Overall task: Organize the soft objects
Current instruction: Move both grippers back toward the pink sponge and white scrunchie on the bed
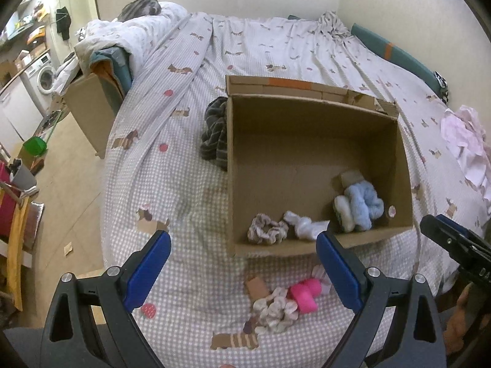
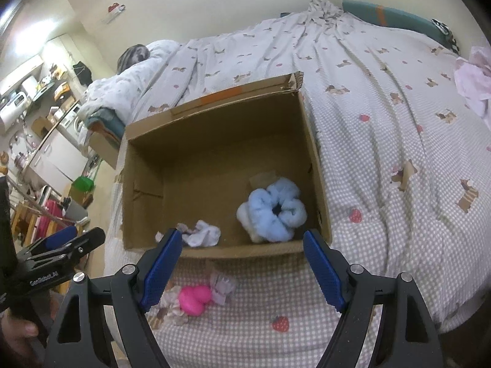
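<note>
An open cardboard box [image 1: 239,165] [image 2: 313,141] sits on the bed. Inside lie a fluffy blue scrunchie [image 1: 363,204] [image 2: 274,211], a white cloth piece [image 1: 302,224] [image 2: 204,234] and a brown patterned scrunchie [image 1: 267,230]. In front of the box on the bed lie a bright pink soft object [image 1: 305,296] [image 2: 195,299] and a pale floral scrunchie [image 1: 276,309] [image 2: 170,302]. My left gripper [image 1: 244,271] is open and empty above them. My right gripper [image 2: 239,268] is open and empty, over the box's near edge.
A dark striped cloth [image 1: 214,132] lies against the box's left side. Pink-white clothing [image 1: 466,144] [image 2: 472,79] lies at the bed's right. A rumpled duvet [image 1: 122,36] is at the far left. Floor with clutter and a washing machine [image 1: 43,76] lies left of the bed.
</note>
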`<state>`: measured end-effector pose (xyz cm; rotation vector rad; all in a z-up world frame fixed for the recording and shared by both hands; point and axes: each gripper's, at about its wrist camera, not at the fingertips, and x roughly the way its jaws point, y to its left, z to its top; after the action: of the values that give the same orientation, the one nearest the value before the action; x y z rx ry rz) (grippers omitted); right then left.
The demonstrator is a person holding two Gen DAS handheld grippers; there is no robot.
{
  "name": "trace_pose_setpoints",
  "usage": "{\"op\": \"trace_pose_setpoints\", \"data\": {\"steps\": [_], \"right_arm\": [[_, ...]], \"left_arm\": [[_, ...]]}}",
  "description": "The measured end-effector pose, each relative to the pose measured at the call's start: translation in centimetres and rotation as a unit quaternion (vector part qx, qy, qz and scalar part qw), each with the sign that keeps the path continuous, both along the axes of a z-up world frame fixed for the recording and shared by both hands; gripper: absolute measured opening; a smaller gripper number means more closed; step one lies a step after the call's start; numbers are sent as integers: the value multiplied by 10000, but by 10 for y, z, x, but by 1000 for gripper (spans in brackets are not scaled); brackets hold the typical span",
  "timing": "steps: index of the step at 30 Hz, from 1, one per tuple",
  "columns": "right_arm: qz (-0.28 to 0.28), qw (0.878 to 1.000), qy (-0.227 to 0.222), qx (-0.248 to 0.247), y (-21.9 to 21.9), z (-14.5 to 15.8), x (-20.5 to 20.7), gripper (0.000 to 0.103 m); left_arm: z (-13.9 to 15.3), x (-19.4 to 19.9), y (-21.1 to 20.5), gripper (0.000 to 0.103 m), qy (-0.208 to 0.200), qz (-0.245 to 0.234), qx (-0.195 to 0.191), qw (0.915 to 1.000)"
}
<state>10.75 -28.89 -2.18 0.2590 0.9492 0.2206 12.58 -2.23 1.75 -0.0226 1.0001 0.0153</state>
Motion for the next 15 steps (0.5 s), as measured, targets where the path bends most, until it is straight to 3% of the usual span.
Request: {"op": "trace_pose_setpoints", "data": {"steps": [15], "right_arm": [[16, 9998, 173, 107, 2, -9, -32, 86]], "left_arm": [[-22, -24, 8, 95, 344, 145, 6, 9993]]}}
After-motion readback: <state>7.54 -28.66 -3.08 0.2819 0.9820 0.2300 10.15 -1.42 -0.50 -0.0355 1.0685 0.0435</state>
